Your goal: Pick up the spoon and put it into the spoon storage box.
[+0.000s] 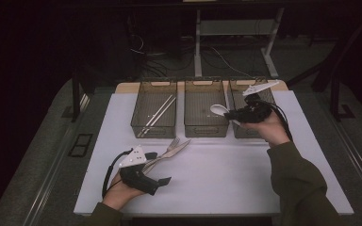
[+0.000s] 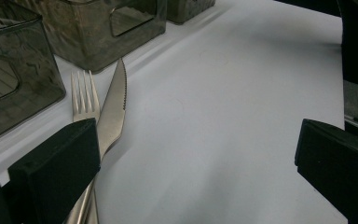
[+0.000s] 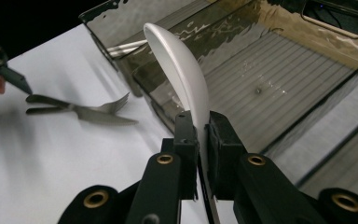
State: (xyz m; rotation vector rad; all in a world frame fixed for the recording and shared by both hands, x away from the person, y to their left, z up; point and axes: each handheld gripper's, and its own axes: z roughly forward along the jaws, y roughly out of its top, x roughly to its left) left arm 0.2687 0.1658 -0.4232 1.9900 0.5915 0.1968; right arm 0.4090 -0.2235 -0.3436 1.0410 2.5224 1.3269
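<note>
My right gripper (image 1: pixel 233 115) (image 3: pixel 203 135) is shut on the handle of a white spoon (image 1: pixel 218 109) (image 3: pixel 182 74), whose bowl points up and hangs over the right part of the middle bin (image 1: pixel 206 128) (image 3: pixel 270 79). A metal fork (image 1: pixel 172 145) (image 2: pixel 84 93) (image 3: pixel 112 105) and a serrated knife (image 1: pixel 179 148) (image 2: pixel 114 107) (image 3: pixel 105 119) lie crossed on the white mat (image 1: pixel 217 174). My left gripper (image 1: pixel 159 167) (image 2: pixel 191 154) rests low at their handle ends, jaws wide open, with one jaw over the handles.
Three dark see-through bins stand in a row at the back of the mat. The left bin (image 1: pixel 153 126) holds metal chopsticks (image 1: pixel 158 115). The right bin (image 1: pixel 238 96) is partly hidden behind my right hand. Beyond the table are desk legs and cables.
</note>
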